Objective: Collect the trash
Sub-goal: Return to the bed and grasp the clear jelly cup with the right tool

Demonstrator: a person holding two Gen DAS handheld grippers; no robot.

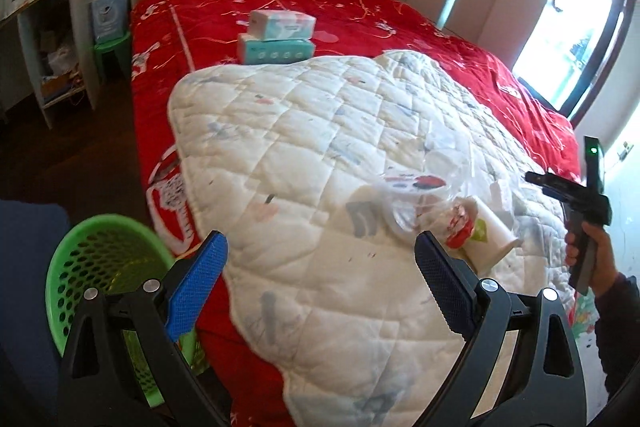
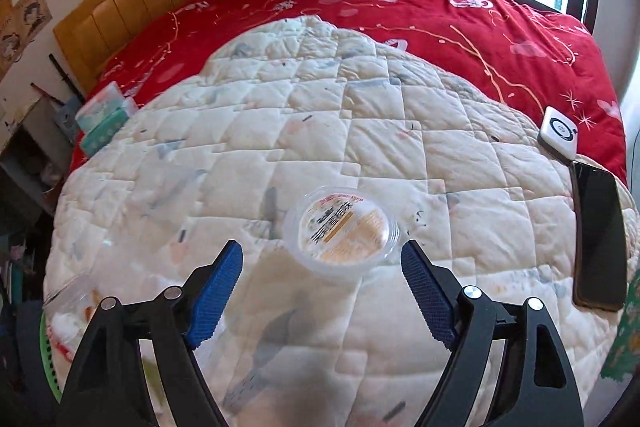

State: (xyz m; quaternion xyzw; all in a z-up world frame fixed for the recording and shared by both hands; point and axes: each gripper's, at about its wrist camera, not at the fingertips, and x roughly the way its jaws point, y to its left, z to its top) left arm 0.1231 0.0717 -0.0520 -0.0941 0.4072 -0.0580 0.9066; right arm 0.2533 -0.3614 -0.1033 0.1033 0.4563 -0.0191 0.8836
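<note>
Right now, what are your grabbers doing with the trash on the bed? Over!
Both jaws open, empty. Right gripper lined up on round plastic tub on white quilt. Paper cup and clear wrappers ahead of left gripper. Nothing blocking.

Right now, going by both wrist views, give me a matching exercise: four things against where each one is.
Things:
1. green basket
2. round clear container
3. black phone
4. tissue packs

Places:
A. stacked on the red blanket near the headboard
B. beside the bed, off the quilt
C. ahead of the open right gripper
D. at the white quilt's right edge

Pairs: 1-B, 2-C, 3-D, 4-A
</note>
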